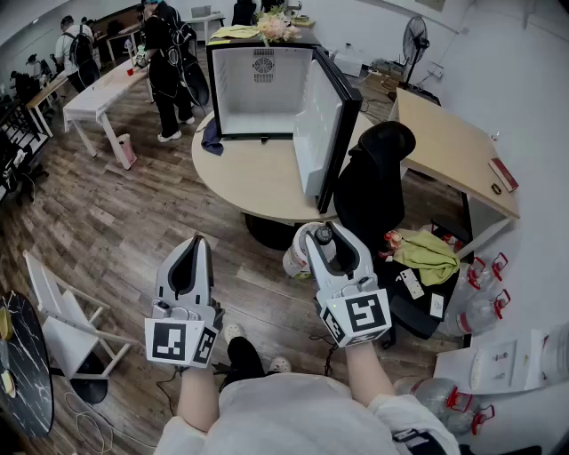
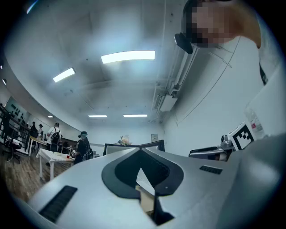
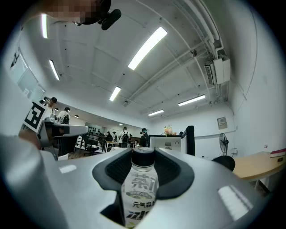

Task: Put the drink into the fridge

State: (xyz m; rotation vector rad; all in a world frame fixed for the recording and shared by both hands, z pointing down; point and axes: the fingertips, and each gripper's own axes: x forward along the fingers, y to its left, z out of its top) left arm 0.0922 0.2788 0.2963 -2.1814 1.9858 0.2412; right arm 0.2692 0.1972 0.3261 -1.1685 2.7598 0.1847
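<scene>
Room: open office with a wood-plank floor (image 1: 116,222); strip lights run along the ceiling and people stand at the far end.
Round counter (image 1: 244,178): ahead of you, well beyond both tools. It carries the fridge (image 1: 262,89).
Fridge: small and white inside, with its cavity facing you. Its door (image 1: 327,133) stands wide open toward your right, and a bunch of flowers (image 1: 277,27) sits on top.
Drink (image 3: 140,183): a clear bottle with a black cap and a pale printed label. It stands upright between the jaws of your right tool (image 1: 327,233), over the floor and short of the counter, so it is not in the fridge.
Right tool: the jaws are spread wide and closed on the bottle's body, one pad on each side, with the cap rising between the tips.
Left tool (image 1: 196,242): the jaws meet at a point with nothing between them. You hold it beside the right one, about level with it, over bare floor.
Black chair (image 1: 373,178): just right of the round counter, next to the open door.
Under the right tool: a round white thing (image 1: 296,259) on the floor, perhaps a pail; the tool hides most of it.
Right side: a green cloth (image 1: 428,253), clear water jugs (image 1: 480,307) with red handles on the floor, and a wooden counter (image 1: 453,147) by the wall.
Far left: a long white counter (image 1: 98,93) with a person in black (image 1: 166,71) standing beside it.
</scene>
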